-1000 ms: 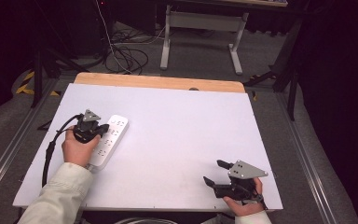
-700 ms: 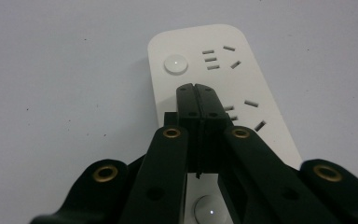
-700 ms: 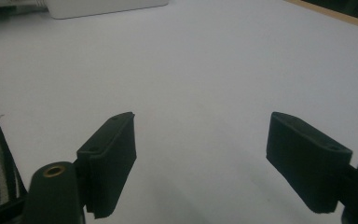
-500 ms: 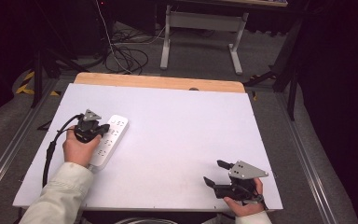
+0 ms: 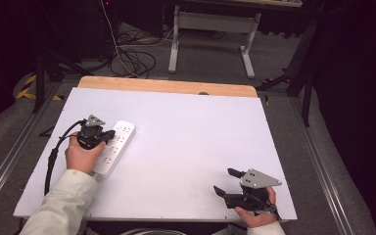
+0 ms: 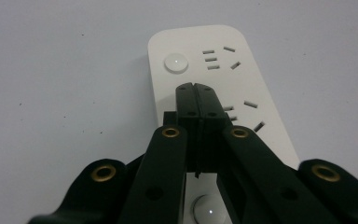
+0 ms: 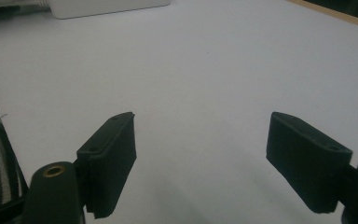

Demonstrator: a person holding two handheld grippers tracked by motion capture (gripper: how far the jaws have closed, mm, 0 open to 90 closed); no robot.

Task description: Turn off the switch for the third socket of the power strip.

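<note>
- Item one, power strip [image 5: 113,149]: a white multi-socket bar lay flat on the white table [image 5: 191,142], near its left side, running lengthwise away from you at a slight slant. Seen from the left gripper view, the power strip [image 6: 223,88] showed a round button [image 6: 176,62] at its far end and a second round button close under the jaws.
- Item two, left gripper [image 5: 108,134]: you held it over the middle of the strip, jaws pressed together with nothing pinched between them. In the left gripper view the left gripper [image 6: 196,87] pointed its joined tips down at the strip's face, between two groups of socket slots. Whether the tips touched the plastic could not be told.
- Reason for the hold, as a judgement: closed jaws make one narrow, stiff point, which suits pressing a switch or steadying the strip better than a spread claw would. You appeared set to push one of the round buttons.
- Item three, right gripper [image 5: 223,182]: you rested it near the table's front right corner, well apart from the strip, jaws spread wide and empty. In the right gripper view the right gripper [image 7: 200,158] looked across bare table surface, with an edge of the strip far off at the top left.
- Reason for the placement, as a judgement: you parked this hand out of the way, open and ready.
- Item four, cable [image 5: 54,156]: it trailed from the left gripper back along your sleeve.
</note>
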